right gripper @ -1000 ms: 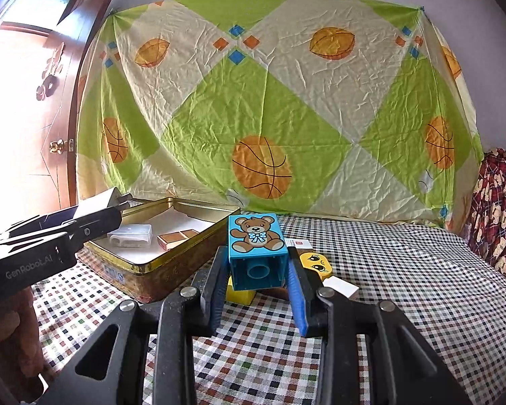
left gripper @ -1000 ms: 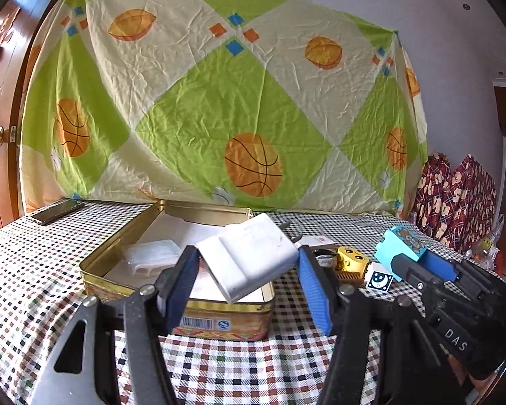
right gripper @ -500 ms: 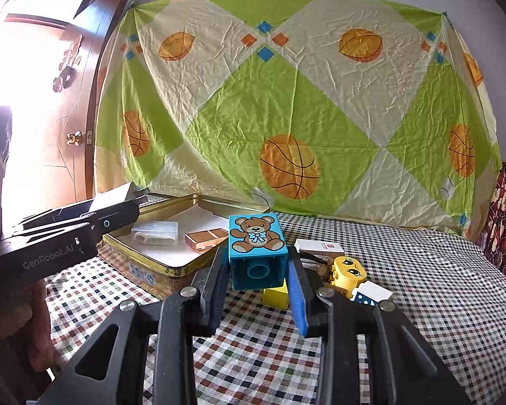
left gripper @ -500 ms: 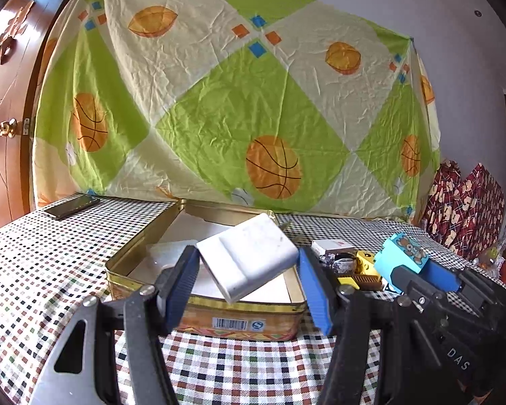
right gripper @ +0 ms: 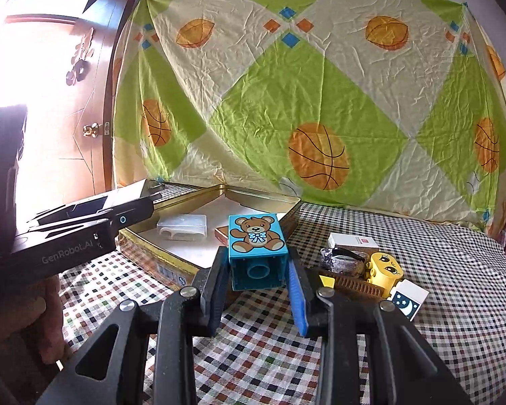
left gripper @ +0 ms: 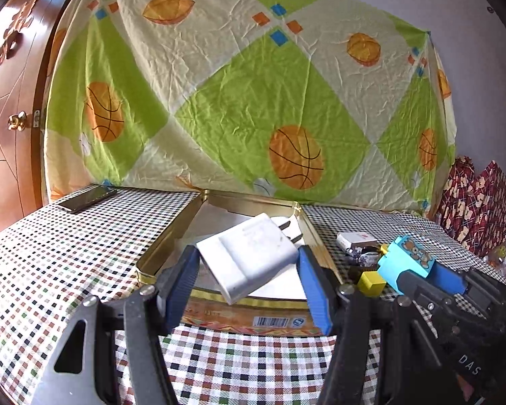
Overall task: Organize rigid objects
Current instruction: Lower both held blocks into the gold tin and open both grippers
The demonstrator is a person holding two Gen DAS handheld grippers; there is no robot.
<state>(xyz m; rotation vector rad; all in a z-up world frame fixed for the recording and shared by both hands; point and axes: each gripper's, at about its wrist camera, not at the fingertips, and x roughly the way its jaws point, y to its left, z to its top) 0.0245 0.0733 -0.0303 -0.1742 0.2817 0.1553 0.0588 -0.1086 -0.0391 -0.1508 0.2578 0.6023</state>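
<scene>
Both grippers are loaded, the left gripper (left gripper: 248, 278) clamped on a tilted white charger (left gripper: 249, 253), the right gripper (right gripper: 257, 281) pinching the blue bear block (right gripper: 256, 251), so crowding the gold tin (left gripper: 243, 317) together risks a knock or drop.

Charger (left gripper: 249, 253) over tin (left gripper: 158, 260); toys (right gripper: 384, 268) right of tin.

Each camera sits low on its own tool and looks forward along the two fingers, close over the checked worktop (left gripper: 67, 253). The left view faces the gold tin (left gripper: 172, 236) from its near end. The right view looks from further right, probably a bit farther back. Both views share the tin (right gripper: 172, 256), the ball-print sheet (right gripper: 320, 101) behind and each other's tool.
</scene>
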